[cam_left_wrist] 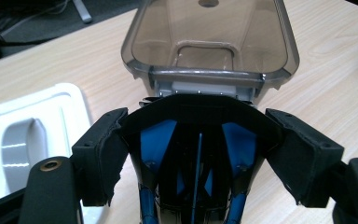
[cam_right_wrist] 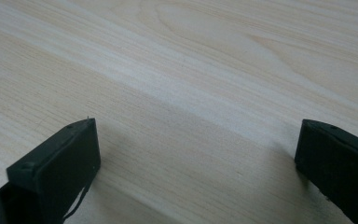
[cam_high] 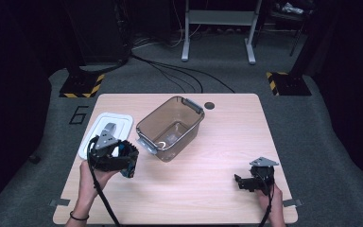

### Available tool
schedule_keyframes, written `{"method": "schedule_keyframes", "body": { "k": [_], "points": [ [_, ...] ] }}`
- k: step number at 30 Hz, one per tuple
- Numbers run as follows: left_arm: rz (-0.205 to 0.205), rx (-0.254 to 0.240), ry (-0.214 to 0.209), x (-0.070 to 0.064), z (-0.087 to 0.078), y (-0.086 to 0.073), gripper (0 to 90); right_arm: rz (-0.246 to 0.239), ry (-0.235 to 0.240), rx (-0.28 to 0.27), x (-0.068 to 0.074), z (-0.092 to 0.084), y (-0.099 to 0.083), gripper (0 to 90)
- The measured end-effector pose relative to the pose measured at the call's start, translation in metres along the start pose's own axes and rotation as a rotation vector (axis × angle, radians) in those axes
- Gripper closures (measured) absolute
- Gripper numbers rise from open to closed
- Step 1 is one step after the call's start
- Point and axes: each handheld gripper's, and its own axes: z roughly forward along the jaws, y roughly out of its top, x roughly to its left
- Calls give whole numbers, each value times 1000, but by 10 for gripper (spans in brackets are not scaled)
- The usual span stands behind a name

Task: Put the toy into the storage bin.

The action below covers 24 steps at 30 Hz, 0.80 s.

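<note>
Holding a black-and-blue object [cam_left_wrist: 198, 158] between its jaws, the left gripper [cam_high: 116, 156] sits at the near left of the table [cam_high: 217, 142], just in front of the bin [cam_high: 170, 127]. What the object is I cannot tell; in the left gripper view it looks folded or collapsible, its top edge close to the bin's near rim. A white lid [cam_high: 105, 130] lies flat to the left of the bin, partly under the gripper.

The right gripper [cam_high: 253, 179] rests at the near right, jaws wide apart over bare wood, nothing between them.

Risks, as I judge them — the object looks bulky against the bin's mouth, so it could catch on the rim and push the light, unsteadied bin across the table. The grip appears to be on the object's sides, so it may slip or tilt when lifted. The lid also sits close enough to be nudged.
</note>
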Motion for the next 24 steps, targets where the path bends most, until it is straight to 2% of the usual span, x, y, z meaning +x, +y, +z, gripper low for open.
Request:
{"method": "schedule_keyframes", "body": {
  "k": [13,24],
  "points": [
    [5,-49,31,9,-13,19,251,3,0,1,0,0,0,0],
    [23,-66,35,16,-21,38,250,0,0,0,0,0,0,0]
  ]
}}
